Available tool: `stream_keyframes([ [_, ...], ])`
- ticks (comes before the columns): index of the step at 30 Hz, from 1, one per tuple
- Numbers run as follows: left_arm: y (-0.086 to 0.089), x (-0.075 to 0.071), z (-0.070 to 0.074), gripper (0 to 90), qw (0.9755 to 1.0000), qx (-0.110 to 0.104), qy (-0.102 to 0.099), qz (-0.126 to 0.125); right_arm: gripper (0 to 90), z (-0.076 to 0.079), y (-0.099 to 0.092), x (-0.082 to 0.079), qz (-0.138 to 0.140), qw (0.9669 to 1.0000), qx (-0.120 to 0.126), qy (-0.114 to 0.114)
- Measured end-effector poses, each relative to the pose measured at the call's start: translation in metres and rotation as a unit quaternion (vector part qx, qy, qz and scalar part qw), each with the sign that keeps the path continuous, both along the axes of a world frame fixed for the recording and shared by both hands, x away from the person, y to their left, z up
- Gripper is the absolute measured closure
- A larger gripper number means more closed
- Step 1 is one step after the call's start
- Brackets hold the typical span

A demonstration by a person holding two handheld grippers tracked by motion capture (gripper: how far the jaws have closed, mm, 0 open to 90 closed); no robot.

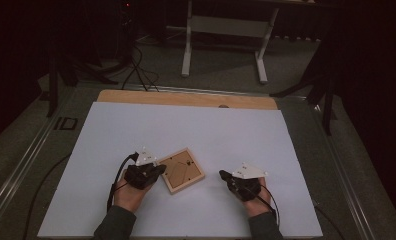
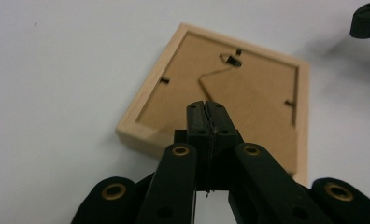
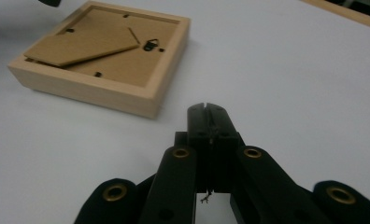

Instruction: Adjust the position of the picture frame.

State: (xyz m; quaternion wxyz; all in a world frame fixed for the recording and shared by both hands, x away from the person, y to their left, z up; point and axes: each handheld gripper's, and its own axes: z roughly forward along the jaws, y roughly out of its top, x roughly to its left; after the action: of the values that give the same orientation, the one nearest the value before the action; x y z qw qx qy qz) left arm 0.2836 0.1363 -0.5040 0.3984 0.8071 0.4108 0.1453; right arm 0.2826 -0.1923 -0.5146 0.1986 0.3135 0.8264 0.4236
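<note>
A small wooden picture frame [image 1: 182, 171] lies face down on the white sheet, its brown back panel, stand flap and hanger up. My left gripper [image 1: 161, 169] is shut with nothing between its jaws, its tips over the frame's near-left edge. In the left gripper view the closed tips [image 2: 206, 105] hover above the frame's back [image 2: 253, 102]. My right gripper [image 1: 222, 174] rests to the frame's right, apart from it, also shut and empty. In the right gripper view its tips [image 3: 206, 108] point past the frame [image 3: 103, 51], whose stand flap is lifted slightly.
A white sheet [image 1: 196, 125] covers most of the wooden tabletop [image 1: 186, 98], bare along the far edge. Beyond the table stand a white desk frame [image 1: 226, 30] and dark stands with cables on the floor [image 1: 136, 70].
</note>
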Motion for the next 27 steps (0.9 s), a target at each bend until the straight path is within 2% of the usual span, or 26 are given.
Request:
stream_keyframes([
  [2, 0.006, -0.003, -0.004, 89.7, 1.0, 0.005, 0.004, 0.006, 89.5, -0.008, 0.013, 0.004, 0.008, 0.9998, -0.012, 0.01],
  [7, 0.015, -0.005, -0.011, 89.8, 0.9997, 0.011, 0.014, 0.016, 89.5, -0.016, 0.028, 0.006, 0.025, 0.999, -0.029, 0.022],
  [11, 0.017, -0.006, -0.017, 89.7, 0.9994, 0.019, 0.024, 0.018, 89.4, -0.018, 0.033, 0.007, 0.03, 0.9987, -0.034, 0.023],
  [16, 0.01, -0.005, -0.023, 89.8, 0.9988, 0.037, 0.03, 0.011, 89.5, -0.02, 0.035, 0.009, 0.033, 0.9982, -0.042, 0.027],
  [21, 0.004, -0.003, -0.028, 89.8, 0.9984, 0.045, 0.035, 0.004, 89.5, -0.02, 0.034, 0.009, 0.038, 0.9979, -0.043, 0.029],
  [23, 0.001, -0.002, -0.029, 89.8, 0.998, 0.052, 0.035, 0.008, 89.6, -0.02, 0.034, 0.009, 0.038, 0.9979, -0.043, 0.029],
  [27, 0.0, 0.004, -0.029, 89.9, 0.9979, 0.048, 0.037, 0.022, 89.5, -0.02, 0.035, 0.009, 0.039, 0.9979, -0.044, 0.028],
])
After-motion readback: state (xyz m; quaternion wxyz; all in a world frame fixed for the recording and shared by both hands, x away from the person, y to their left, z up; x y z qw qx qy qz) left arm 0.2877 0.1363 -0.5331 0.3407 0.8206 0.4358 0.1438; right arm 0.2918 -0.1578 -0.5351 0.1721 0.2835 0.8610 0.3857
